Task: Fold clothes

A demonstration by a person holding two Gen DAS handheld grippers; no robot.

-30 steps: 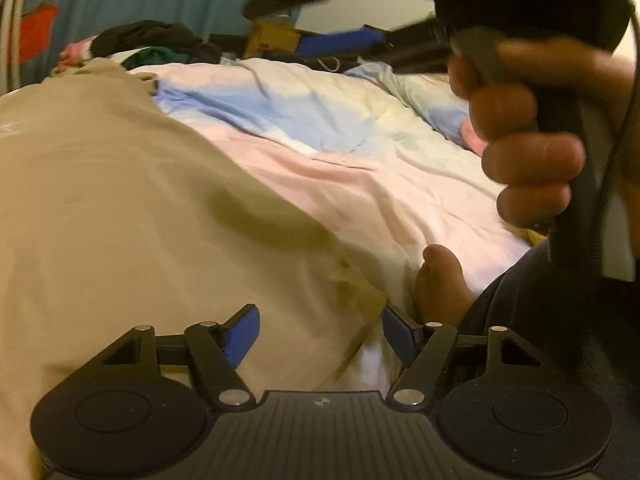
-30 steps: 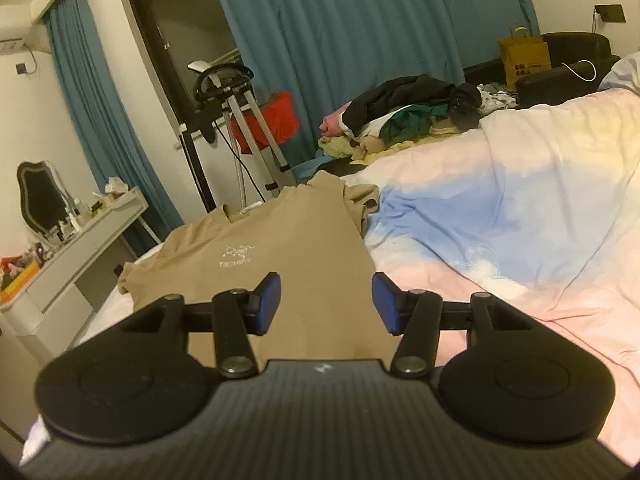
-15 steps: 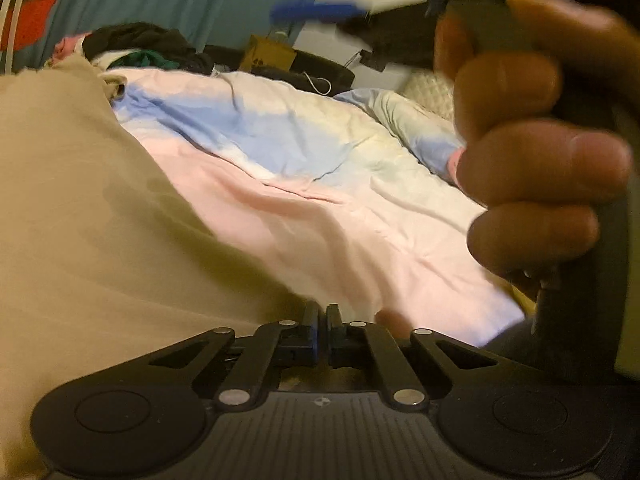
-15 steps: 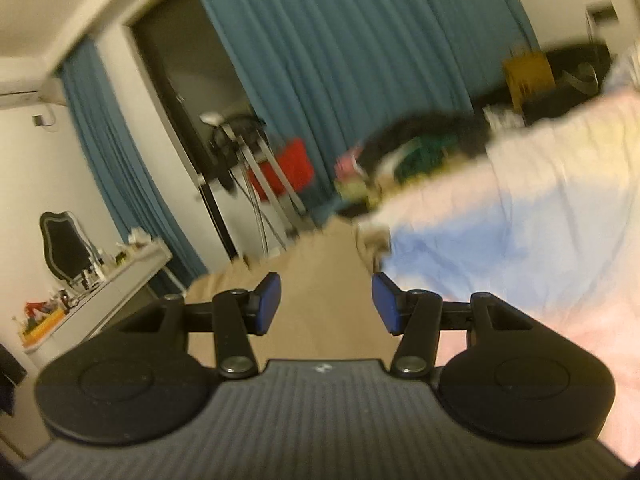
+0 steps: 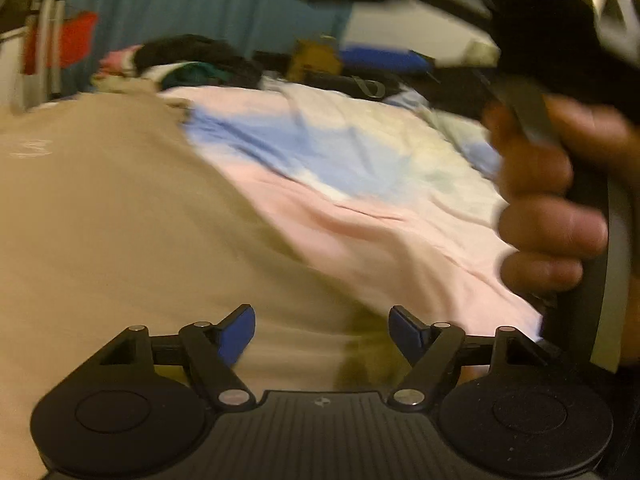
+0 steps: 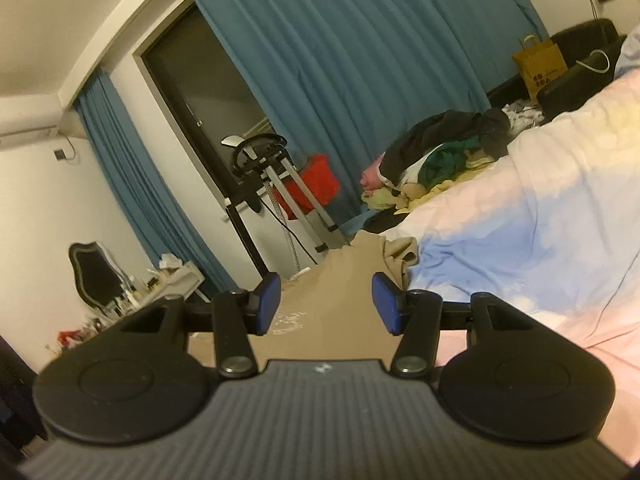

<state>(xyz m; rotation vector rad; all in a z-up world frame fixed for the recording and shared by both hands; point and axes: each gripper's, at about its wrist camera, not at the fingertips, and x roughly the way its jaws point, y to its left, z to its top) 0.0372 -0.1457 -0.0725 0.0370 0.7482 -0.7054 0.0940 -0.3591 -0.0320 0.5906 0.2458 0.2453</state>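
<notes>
A tan T-shirt [image 5: 120, 220] with a small white chest logo lies spread on the bed. It also shows in the right wrist view [image 6: 332, 300], running away from me. My left gripper [image 5: 322, 330] is open and empty, just above the shirt's near hem. My right gripper [image 6: 324, 304] is open and empty, held above the shirt. The right gripper's handle and the hand on it [image 5: 552, 216] fill the right side of the left wrist view, which is blurred.
A pastel pink, blue and yellow duvet [image 6: 540, 216] covers the bed to the right of the shirt. A pile of clothes [image 6: 440, 152] sits at the far end. A metal stand with a red item [image 6: 288, 184] and a dressing table [image 6: 160, 292] stand left of the bed.
My left gripper was shut at the shirt's near edge half a second ago and is open now. My right gripper has tilted upward and stayed open.
</notes>
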